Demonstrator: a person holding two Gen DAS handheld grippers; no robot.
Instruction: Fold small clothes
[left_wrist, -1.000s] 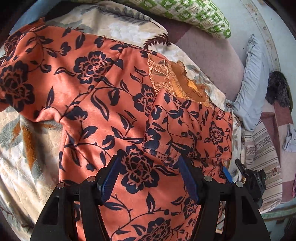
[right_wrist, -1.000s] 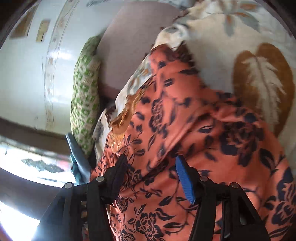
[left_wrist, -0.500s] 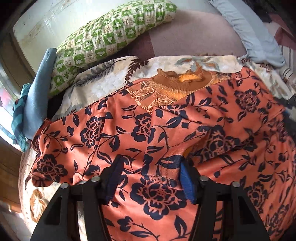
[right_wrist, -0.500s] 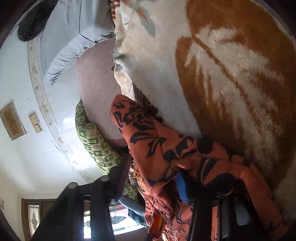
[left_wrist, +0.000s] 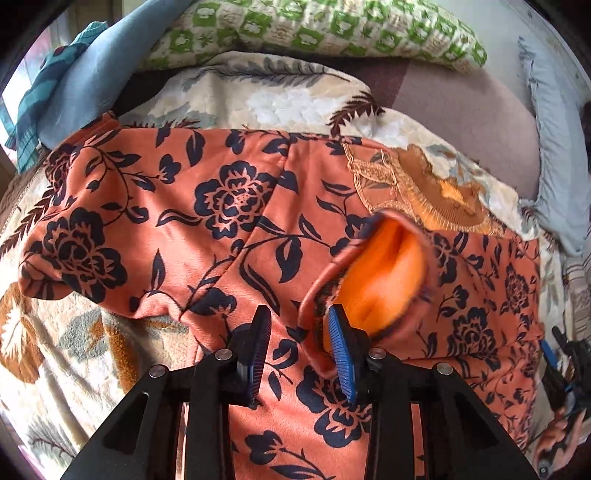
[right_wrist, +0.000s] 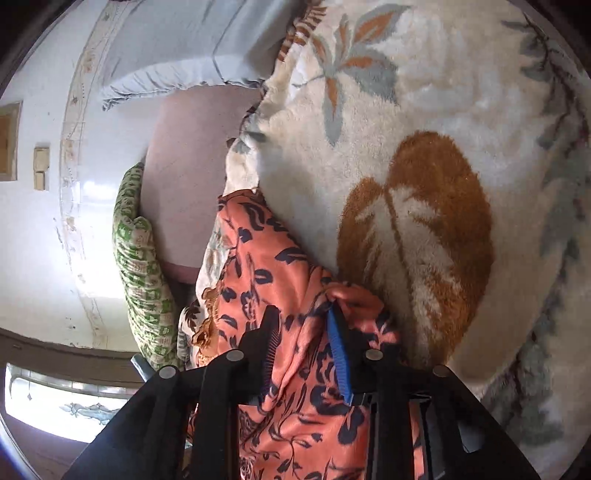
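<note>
- Left tool (left_wrist: 297, 350) has its blue-padded jaws narrowed around a raised edge of the orange floral garment (left_wrist: 207, 236), right at the mouth of a sleeve cuff (left_wrist: 380, 280) whose plain orange lining gapes open; it looks pinched, though I can't swear the pads have closed fully.
- Right tool (right_wrist: 304, 347) is likewise drawn in on a bunched fold of the same garment (right_wrist: 280, 295), cloth filling the gap between its jaws.
- That garment lies spread across the leaf-patterned blanket (left_wrist: 74, 354) on the bed, its embroidered neckline (left_wrist: 413, 192) toward the green checked pillow (left_wrist: 314, 29), one sleeve stretched off to the side away from the cuff.
- A blue cloth (left_wrist: 77, 85) sits beside the pillow, and a grey pillow (left_wrist: 554, 155) beyond the neckline.
- To my eye the step is bringing the sleeve over the body: carry the cuff toward the middle of the garment, low and level, both tools moving together so the fold line runs straight.
- Lay it flat before letting go; the plush fabric looks slippery and thick, so a shallow pinch could slide off.
</note>
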